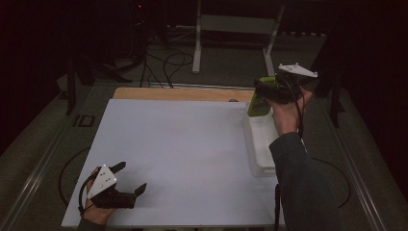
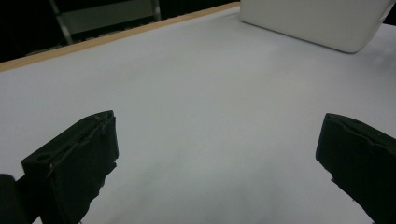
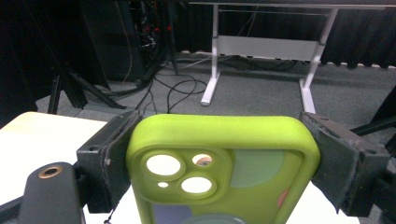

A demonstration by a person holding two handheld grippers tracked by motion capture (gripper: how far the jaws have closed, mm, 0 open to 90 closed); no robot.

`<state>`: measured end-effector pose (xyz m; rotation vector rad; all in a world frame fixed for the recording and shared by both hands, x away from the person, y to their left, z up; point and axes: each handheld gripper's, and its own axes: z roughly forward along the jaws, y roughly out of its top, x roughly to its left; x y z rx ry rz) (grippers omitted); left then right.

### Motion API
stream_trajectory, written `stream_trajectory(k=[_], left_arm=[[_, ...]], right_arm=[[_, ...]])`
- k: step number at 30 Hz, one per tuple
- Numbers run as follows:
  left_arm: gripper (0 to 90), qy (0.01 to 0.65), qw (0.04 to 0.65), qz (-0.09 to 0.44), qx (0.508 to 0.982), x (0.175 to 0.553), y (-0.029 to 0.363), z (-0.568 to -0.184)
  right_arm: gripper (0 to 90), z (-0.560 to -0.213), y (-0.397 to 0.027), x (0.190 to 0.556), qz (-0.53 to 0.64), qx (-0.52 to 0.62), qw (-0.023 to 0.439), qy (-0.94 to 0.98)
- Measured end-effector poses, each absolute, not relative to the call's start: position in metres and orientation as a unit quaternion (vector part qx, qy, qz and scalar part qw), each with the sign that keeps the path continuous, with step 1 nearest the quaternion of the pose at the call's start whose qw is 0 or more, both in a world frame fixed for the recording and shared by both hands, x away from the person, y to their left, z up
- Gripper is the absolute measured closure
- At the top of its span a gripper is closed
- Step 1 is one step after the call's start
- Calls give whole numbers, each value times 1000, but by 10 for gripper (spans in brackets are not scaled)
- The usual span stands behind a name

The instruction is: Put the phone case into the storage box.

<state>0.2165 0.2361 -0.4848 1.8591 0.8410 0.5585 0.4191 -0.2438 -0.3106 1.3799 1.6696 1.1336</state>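
A lime-green phone case [image 1: 258,102] [image 3: 224,172] with camera cut-outs is held in the air above the far end of a white bin [image 1: 262,139]. My right gripper [image 1: 267,91] [image 3: 219,163] is shut on it, one jaw on each long side. At the near left corner of the white table top [image 1: 178,149], my left gripper [image 1: 130,178] [image 2: 219,158] rests open, jaws wide apart and nothing between them. The white bin [image 2: 317,21] also appears at the far right in the left gripper view.
A wooden table edge [image 1: 183,93] runs along the far side of the white surface. Beyond it stand a white desk frame [image 1: 235,33] [image 3: 261,51] and cables [image 1: 163,62] on the dark floor. A black stand [image 3: 70,88] is at the left.
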Motion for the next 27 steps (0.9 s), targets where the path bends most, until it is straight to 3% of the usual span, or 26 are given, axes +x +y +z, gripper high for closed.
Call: stream_trajectory(k=[27], left_arm=[[0,343,487,234,769,216,234,-484]], right_arm=[[159,-319,-259,437,415,556,349,630]])
